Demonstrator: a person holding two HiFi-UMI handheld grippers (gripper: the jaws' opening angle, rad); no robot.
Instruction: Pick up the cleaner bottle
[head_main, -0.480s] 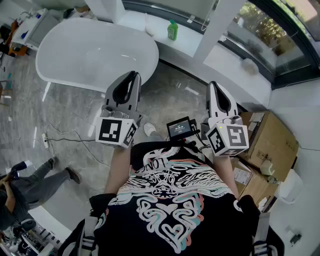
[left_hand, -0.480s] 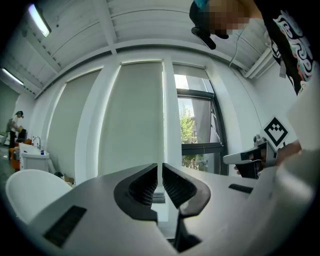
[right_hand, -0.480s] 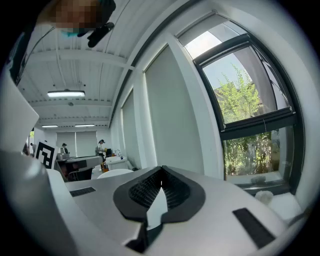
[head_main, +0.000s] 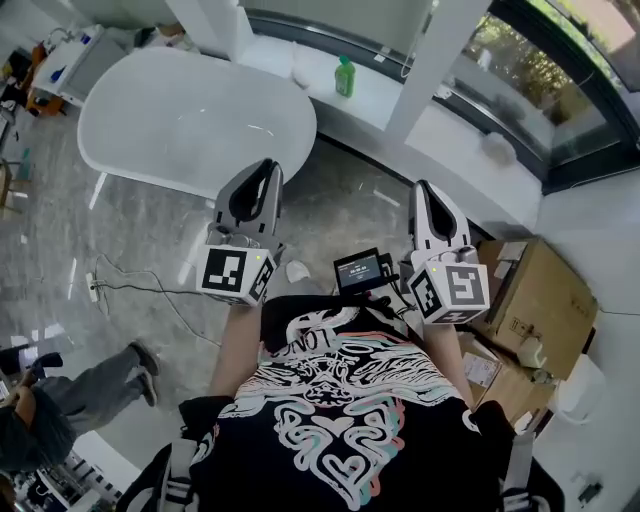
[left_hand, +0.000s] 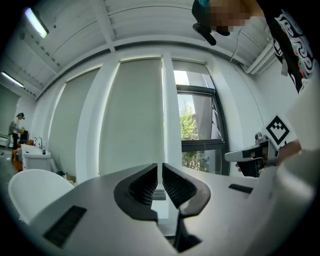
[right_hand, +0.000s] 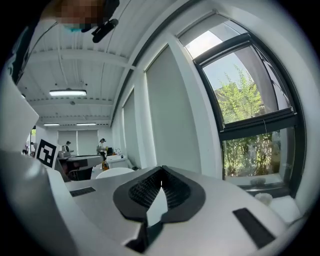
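Cleaner bottle (head_main: 345, 76) stays on the ledge (head_main: 380, 97); left claw (head_main: 268, 167) and right claw (head_main: 423, 188), clenched empty, barely shifted.

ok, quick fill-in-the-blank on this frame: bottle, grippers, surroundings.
The bottle on the window ledge is ____ in colour.
The left gripper and the right gripper are both ____, with nothing between the jaws.
The cardboard box stands nearer the ____ gripper.
Missing words: green; shut; right.
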